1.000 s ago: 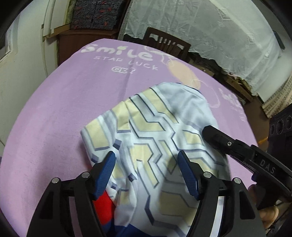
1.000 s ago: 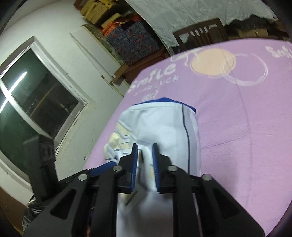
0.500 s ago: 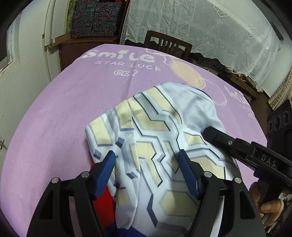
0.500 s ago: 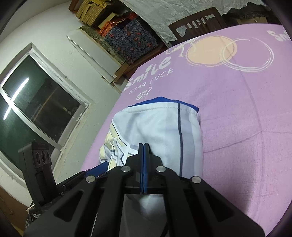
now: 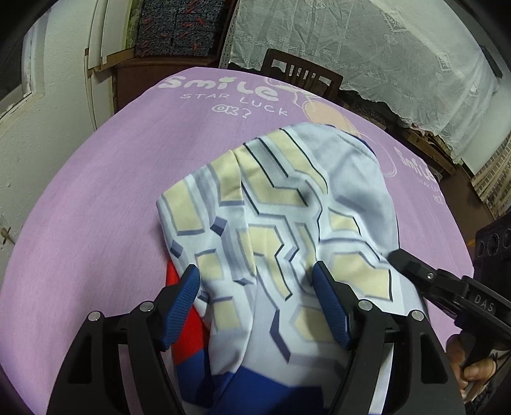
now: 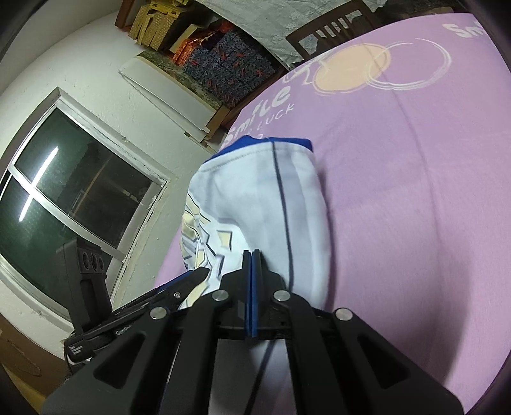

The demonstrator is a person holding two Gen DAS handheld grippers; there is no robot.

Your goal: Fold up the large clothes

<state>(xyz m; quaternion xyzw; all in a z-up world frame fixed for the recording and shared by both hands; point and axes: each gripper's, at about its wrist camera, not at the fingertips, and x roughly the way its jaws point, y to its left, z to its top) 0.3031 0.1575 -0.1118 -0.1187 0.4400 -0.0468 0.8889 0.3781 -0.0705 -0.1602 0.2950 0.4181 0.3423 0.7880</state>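
Observation:
A pale blue garment [image 5: 281,217] with cream and navy geometric print, blue hems and a red patch [image 5: 183,322] lies partly folded on the purple tablecloth [image 5: 105,191]. My left gripper [image 5: 255,281] is open, its blue pads on either side of the garment's near part. My right gripper [image 6: 251,258] is shut on the garment's [image 6: 274,198] near edge and lifts it; it also shows in the left wrist view [image 5: 424,281] at the garment's right edge. The left gripper [image 6: 194,277] shows low left in the right wrist view.
The tablecloth [image 6: 399,191] carries "Smile STAR LUCK OK?" print [image 5: 223,92]. A wooden chair [image 5: 303,76] stands at the far edge. A white wall with a dark window [image 6: 73,191] is at the left. Patterned boxes [image 5: 182,25] and a lace curtain [image 5: 367,48] are behind.
My right gripper closed on the garment's edge and lifted it, tilting the view. The left gripper stayed open as the garment shifted slightly between its pads.

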